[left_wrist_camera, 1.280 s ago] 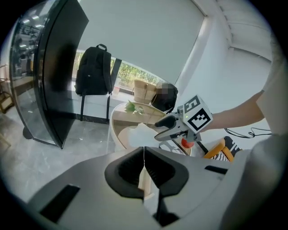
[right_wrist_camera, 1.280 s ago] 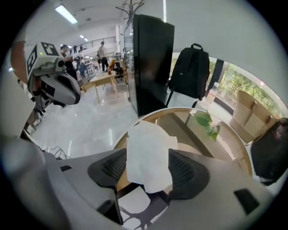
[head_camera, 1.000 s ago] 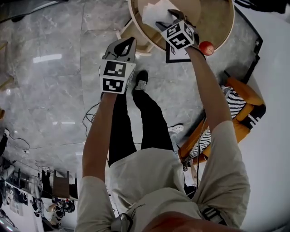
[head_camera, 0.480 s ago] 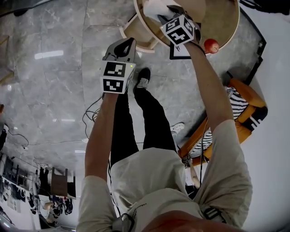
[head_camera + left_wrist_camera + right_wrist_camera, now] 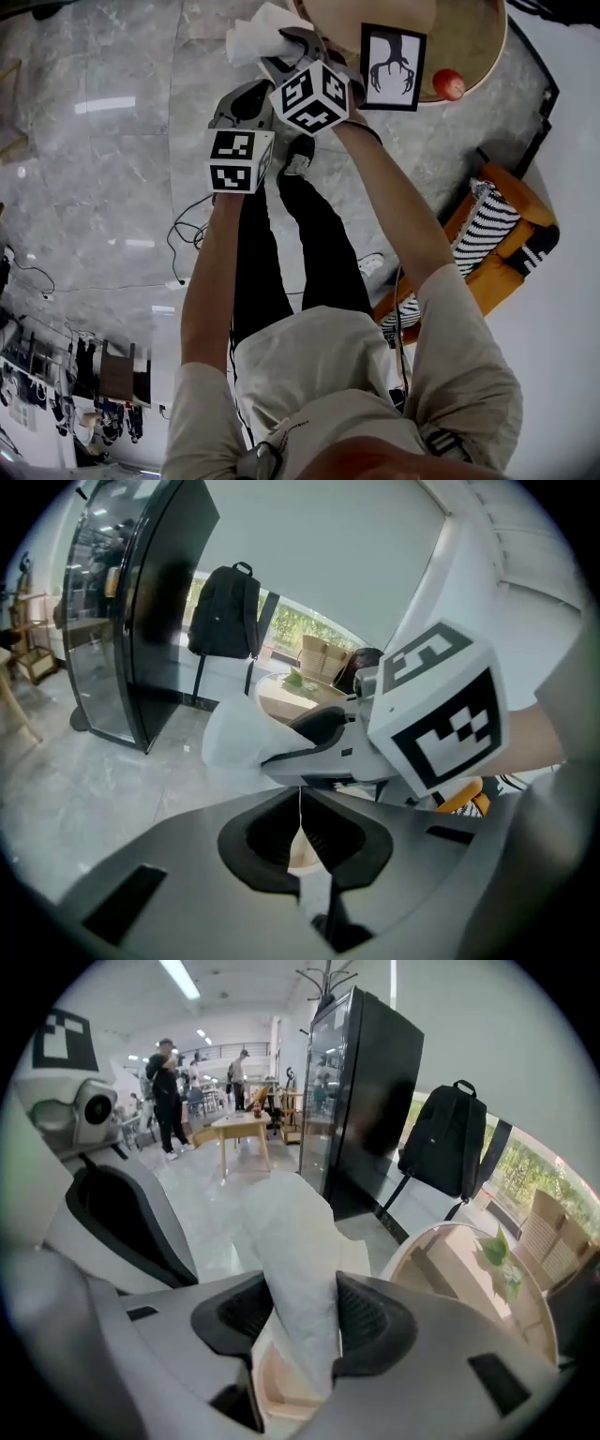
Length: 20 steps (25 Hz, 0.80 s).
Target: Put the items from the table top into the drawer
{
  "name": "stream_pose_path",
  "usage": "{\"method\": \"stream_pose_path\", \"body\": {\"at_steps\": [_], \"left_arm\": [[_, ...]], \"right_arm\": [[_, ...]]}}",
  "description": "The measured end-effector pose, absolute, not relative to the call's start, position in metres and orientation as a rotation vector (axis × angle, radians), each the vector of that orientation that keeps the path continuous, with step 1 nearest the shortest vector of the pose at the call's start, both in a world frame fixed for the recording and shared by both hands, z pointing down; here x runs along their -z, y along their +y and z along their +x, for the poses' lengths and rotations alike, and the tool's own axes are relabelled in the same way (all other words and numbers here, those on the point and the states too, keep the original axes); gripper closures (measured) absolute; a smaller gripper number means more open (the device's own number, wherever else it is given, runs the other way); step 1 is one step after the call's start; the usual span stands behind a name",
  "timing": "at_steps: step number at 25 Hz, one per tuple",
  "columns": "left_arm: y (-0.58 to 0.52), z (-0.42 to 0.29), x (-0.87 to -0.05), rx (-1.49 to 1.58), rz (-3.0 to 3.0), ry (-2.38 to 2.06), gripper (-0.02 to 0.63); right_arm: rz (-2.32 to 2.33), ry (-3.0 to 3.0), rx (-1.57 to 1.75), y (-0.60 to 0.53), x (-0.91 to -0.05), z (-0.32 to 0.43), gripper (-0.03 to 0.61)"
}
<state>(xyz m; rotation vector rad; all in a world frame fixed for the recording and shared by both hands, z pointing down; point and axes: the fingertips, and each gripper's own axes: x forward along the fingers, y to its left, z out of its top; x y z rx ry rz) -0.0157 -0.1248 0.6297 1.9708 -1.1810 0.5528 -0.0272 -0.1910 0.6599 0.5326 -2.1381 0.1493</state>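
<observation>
Clamping white tissue [image 5: 251,37], right gripper [image 5: 295,1321] hangs beside left gripper [image 5: 300,827], near table [image 5: 464,37].

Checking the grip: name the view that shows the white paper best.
Right gripper view: the white paper sits between jaws that have just closed on it. Head view shows it small, near the top; left gripper view, side-on.

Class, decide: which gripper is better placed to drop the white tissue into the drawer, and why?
Right. The right gripper, whose jaws have just been closing, pinches the white tissue over what looks like the open drawer. The left gripper is shut and empty.
</observation>
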Motion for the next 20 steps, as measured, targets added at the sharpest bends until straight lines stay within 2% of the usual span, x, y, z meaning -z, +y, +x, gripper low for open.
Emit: {"method": "stream_pose_path", "body": {"at_steps": [7, 20], "left_arm": [[-0.081, -0.035, -0.676, -0.560, 1.864, -1.255, 0.592], [-0.032, -0.011, -0.781, -0.572, 1.829, -1.200, 0.592]], "right_arm": [[0.604, -2.195, -0.346, -0.138, -0.705, -0.030, 0.357], [0.816, -1.886, -0.632, -0.120, -0.923, 0.074, 0.357]]}}
